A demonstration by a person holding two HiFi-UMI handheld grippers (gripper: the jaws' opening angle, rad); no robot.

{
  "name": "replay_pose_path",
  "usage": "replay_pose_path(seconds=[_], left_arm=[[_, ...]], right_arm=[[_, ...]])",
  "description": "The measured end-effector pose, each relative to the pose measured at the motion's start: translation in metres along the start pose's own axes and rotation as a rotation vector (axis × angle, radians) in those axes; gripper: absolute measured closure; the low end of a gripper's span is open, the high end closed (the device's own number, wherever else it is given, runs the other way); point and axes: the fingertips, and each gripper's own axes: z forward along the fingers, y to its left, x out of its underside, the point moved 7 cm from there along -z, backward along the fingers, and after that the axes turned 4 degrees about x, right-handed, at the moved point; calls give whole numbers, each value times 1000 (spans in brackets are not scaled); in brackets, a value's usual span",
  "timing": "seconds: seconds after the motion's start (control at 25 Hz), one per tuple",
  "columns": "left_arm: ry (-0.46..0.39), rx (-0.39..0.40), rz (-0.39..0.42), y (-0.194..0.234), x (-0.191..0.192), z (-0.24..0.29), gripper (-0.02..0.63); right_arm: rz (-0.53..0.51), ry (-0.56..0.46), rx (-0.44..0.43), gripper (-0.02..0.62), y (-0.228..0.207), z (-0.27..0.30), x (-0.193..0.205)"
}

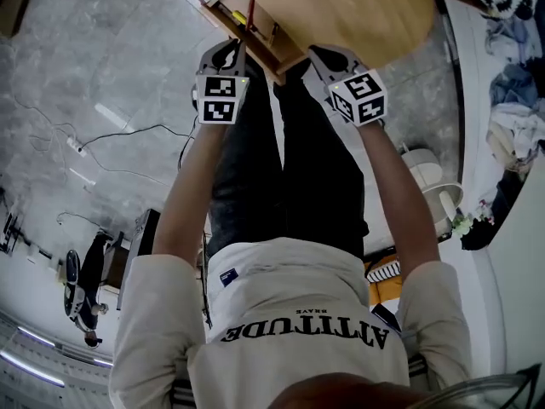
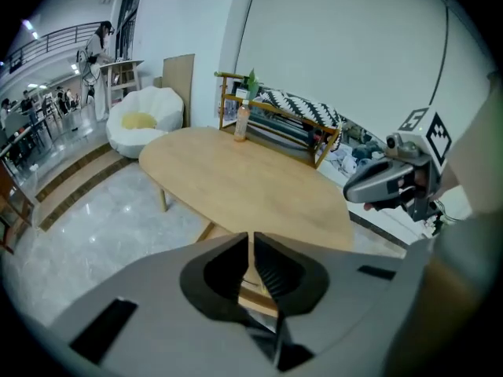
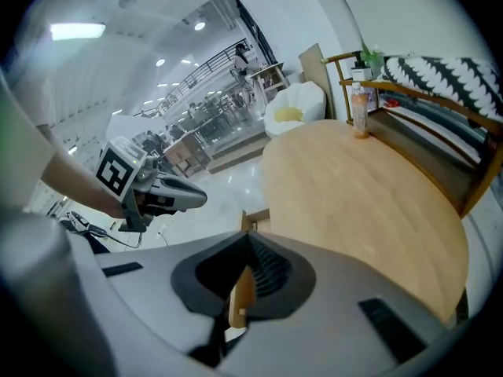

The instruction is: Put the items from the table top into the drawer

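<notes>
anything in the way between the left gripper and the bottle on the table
Nothing visible. Only bare table top lies between the left gripper and the bottle, which stands at the far edge.

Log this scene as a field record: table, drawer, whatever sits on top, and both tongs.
table: oval wooden top
on top: one bottle, upright at the far end
drawer: open, with small yellow and red items inside, too small to name
left tongs: shut, nothing between them, above the near table edge
right tongs: shut, empty, level with the left
behind table: wooden bench with a black-and-white cushion; white beanbag chair
</notes>
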Motion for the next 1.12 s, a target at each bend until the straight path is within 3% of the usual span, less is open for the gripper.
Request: replay_pose_path(seconds=[0.2, 0.36, 0.56, 0.96, 1.12], left_arm=[[-39, -9, 37, -36, -43, -69, 575], [-52, -29, 46, -53, -56, -111, 584], [-106, -59, 33, -74, -67, -173, 584], [-213, -48, -4, -103, -84, -272, 584], [-262, -39, 20, -111, -89, -307, 584]], right_arm=[[-24, -35, 38, 575, 23, -86, -28], [-71, -36, 60, 575, 38, -125, -36], [-53, -81, 66, 575, 55, -179, -53], [-81, -168, 52, 576, 83, -245, -81], [-104, -208, 46, 575, 106, -264, -93]])
